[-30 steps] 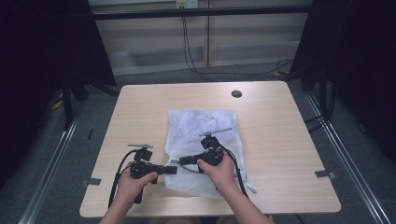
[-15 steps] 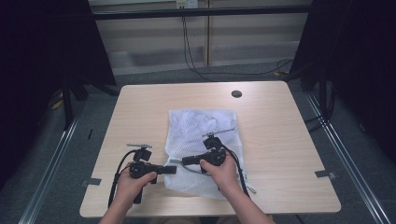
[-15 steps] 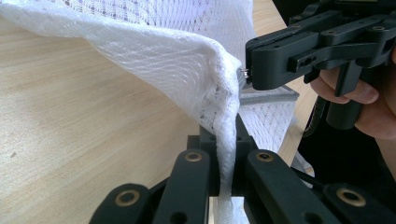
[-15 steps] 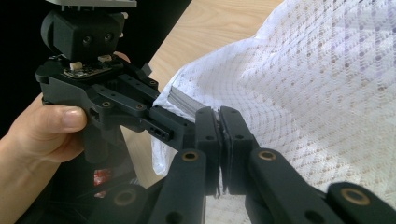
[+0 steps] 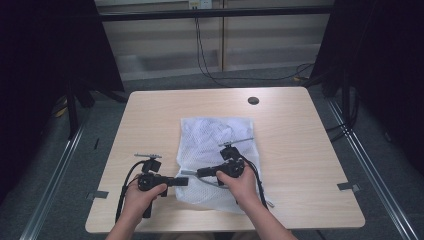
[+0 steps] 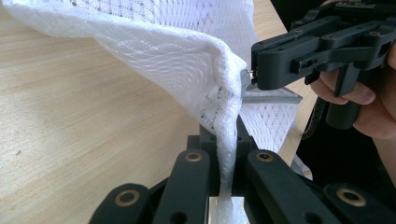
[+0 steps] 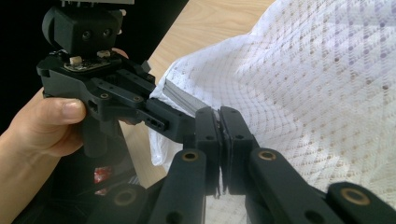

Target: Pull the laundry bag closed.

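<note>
The left gripper (image 5: 182, 181) and right gripper (image 5: 192, 173) meet tip to tip. Each is clenched on the white mesh bag's (image 5: 216, 137) near-left edge, above the table (image 5: 300, 150).

Between the earlier high views and now very little differs. The right gripper (image 5: 192, 173), clamped on the near left edge of the white mesh bag (image 5: 215, 137), has shifted slightly toward the lower right of the frame. The grey plate (image 5: 236, 142) on it now shows a little further right.
</note>
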`<state>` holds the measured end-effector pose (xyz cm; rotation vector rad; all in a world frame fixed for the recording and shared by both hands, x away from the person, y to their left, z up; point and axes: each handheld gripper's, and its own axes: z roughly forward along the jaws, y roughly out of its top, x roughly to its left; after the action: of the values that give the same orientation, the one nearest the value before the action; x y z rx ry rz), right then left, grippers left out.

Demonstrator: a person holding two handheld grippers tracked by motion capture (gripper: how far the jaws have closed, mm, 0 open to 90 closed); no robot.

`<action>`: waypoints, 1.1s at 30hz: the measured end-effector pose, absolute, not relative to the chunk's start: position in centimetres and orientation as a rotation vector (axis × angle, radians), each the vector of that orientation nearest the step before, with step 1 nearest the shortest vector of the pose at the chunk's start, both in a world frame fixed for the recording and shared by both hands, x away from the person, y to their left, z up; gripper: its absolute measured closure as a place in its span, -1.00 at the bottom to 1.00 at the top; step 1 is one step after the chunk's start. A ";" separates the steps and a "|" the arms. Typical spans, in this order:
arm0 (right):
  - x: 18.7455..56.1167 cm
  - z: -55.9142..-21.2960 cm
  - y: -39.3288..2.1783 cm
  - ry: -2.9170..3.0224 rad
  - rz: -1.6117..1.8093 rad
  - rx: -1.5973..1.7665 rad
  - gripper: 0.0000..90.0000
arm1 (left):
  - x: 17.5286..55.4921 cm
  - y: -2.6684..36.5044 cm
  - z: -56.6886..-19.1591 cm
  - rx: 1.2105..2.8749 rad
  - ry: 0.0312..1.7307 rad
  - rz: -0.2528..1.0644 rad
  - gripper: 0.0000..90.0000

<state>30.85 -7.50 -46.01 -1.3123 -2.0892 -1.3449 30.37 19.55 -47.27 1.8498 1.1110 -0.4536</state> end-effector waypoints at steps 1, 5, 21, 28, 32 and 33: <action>30.9 -46.0 -7.5 -2.092 -1.345 -1.309 0.93 | 30.4 19.6 -47.3 1.861 1.105 -0.445 0.98; 30.9 -46.1 -7.6 -2.099 -1.349 -1.303 0.93 | 30.4 19.5 -47.4 1.866 1.107 -0.446 0.98; 30.9 -46.2 -8.4 -2.093 -1.332 -1.322 0.93 | 30.4 19.6 -47.4 1.852 1.118 -0.457 0.98; 30.9 -46.1 -8.5 -2.086 -1.325 -1.315 0.93 | 30.4 19.7 -47.4 1.841 1.129 -0.455 0.98; 30.9 -46.1 -8.7 -2.084 -1.331 -1.322 0.93 | 30.4 19.7 -47.5 1.838 1.130 -0.472 0.98; 30.9 -46.1 -8.7 -2.085 -1.328 -1.325 0.93 | 30.4 19.7 -47.5 1.839 1.135 -0.474 0.98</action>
<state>30.92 -8.73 -46.08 -1.3246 -2.0846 -1.3282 30.40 19.68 -47.46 1.8387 1.1348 -0.4741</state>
